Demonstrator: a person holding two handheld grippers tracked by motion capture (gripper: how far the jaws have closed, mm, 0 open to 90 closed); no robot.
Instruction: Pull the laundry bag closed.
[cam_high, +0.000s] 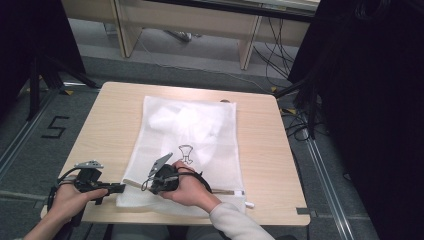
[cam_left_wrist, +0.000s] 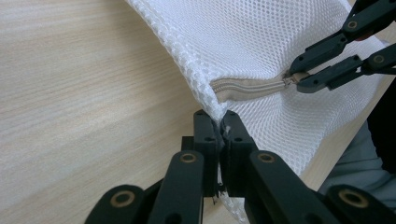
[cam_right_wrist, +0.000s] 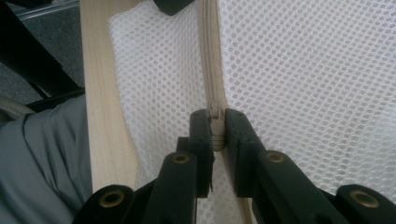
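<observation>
A white mesh bag (cam_high: 187, 150) lies flat on the wooden table (cam_high: 105, 125), with its zipper edge toward the person's side and a small black drawing (cam_high: 185, 152) on its middle. In the high view the left gripper (cam_high: 121, 188) lies low at the near left corner of the bag, held by the left hand (cam_high: 70, 197), and the right gripper (cam_high: 151, 184) is just beside it on the bag, held by the right hand (cam_high: 187, 187) with a light sleeve (cam_high: 232, 222). In the left gripper view the two black jaws are pressed together on the corner of the mesh, next to the beige end of the zipper (cam_left_wrist: 247, 88), and the fabric rises a little from the table there. Farther off in the same view the right gripper comes from the upper right, and its tips close on the zipper pull (cam_left_wrist: 292, 79). In the right gripper view the jaws stand almost together, with only the beige pull (cam_right_wrist: 217, 128) between them, clamped from both sides. The closed zipper line runs up from the pull across the mesh, and beside it the table edge and the person's grey trousers (cam_right_wrist: 42, 154) are visible.
</observation>
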